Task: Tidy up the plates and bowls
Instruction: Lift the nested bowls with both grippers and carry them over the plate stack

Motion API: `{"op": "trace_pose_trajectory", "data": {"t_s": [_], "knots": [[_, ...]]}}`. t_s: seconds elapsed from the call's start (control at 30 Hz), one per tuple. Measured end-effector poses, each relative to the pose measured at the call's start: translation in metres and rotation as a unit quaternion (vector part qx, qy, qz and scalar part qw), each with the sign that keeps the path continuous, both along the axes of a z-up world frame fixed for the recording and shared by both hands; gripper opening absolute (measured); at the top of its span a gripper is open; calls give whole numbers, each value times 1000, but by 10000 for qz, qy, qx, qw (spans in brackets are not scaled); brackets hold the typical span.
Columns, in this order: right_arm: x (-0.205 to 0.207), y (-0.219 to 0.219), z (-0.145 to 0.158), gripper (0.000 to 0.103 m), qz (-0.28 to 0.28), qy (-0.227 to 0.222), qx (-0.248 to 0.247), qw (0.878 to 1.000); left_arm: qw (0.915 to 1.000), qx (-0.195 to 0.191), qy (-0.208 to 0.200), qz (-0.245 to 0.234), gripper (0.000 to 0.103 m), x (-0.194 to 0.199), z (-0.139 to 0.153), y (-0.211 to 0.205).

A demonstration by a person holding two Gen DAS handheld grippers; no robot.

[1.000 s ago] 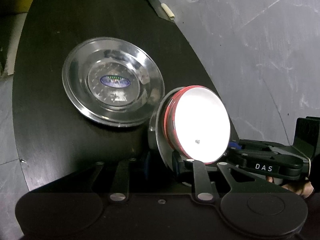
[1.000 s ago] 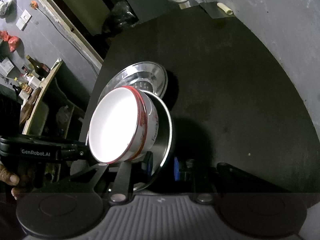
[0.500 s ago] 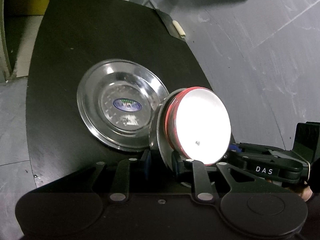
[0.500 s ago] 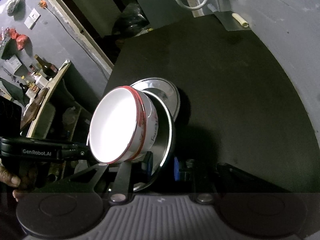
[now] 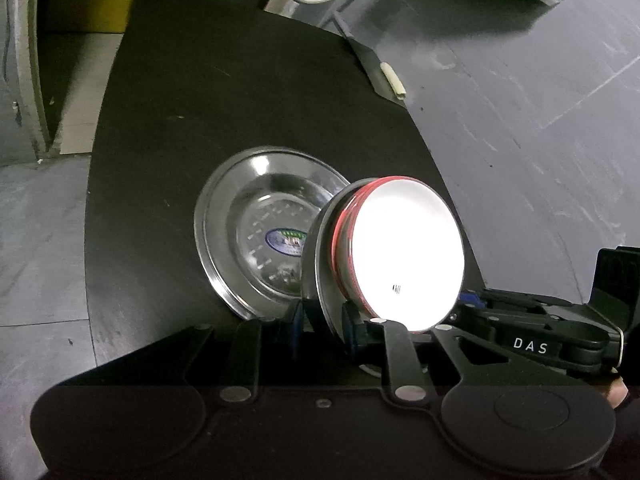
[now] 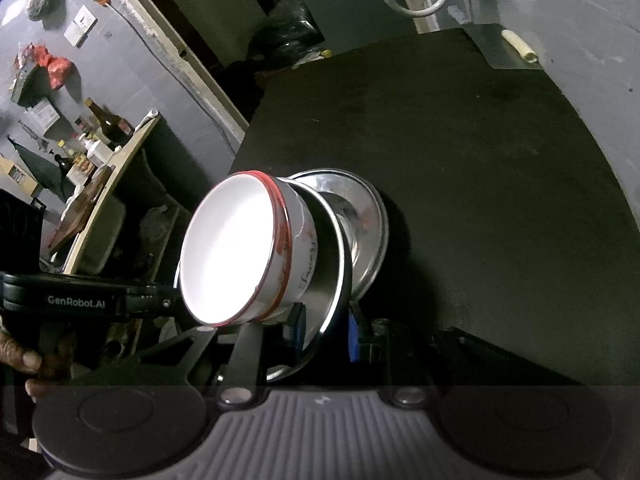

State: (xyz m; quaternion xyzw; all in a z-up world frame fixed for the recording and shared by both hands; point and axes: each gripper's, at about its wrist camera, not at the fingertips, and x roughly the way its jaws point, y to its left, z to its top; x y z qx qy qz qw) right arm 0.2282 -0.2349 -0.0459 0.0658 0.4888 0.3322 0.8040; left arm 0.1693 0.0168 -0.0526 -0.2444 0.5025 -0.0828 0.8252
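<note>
A white bowl with a red rim (image 5: 404,256) sits on a steel plate (image 5: 320,264); both appear tilted in my views. My left gripper (image 5: 320,322) is shut on that plate's rim, and my right gripper (image 6: 324,332) is shut on the same plate (image 6: 336,272) from the opposite side, with the bowl (image 6: 240,248) on it. A second steel plate with a blue sticker (image 5: 256,224) lies flat on the black table (image 5: 200,100), just beyond and partly behind the held plate. It also shows in the right wrist view (image 6: 368,212).
The black table (image 6: 480,160) extends beyond the plates, with a grey floor to its right. A small pale roll (image 5: 394,84) lies off the table's far right corner. A shelf with bottles (image 6: 100,136) stands to the left in the right wrist view.
Both grippers, holding the plate with the bowl, have drawn back and up; the flat plate on the table now appears closer to the held plate and partly hidden behind it.
</note>
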Motion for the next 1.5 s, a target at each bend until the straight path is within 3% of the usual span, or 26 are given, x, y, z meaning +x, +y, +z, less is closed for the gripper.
{"op": "trace_pose_trajectory", "data": {"t_s": [0.8,1.5], "knots": [[47,37,-10,23,463,16,-45,9989,9983,170,85,557,20,20,-5,22],[53,52,-23,23,426,282,-168,9986,9968,231,331,685,19,34,-16,23]]}}
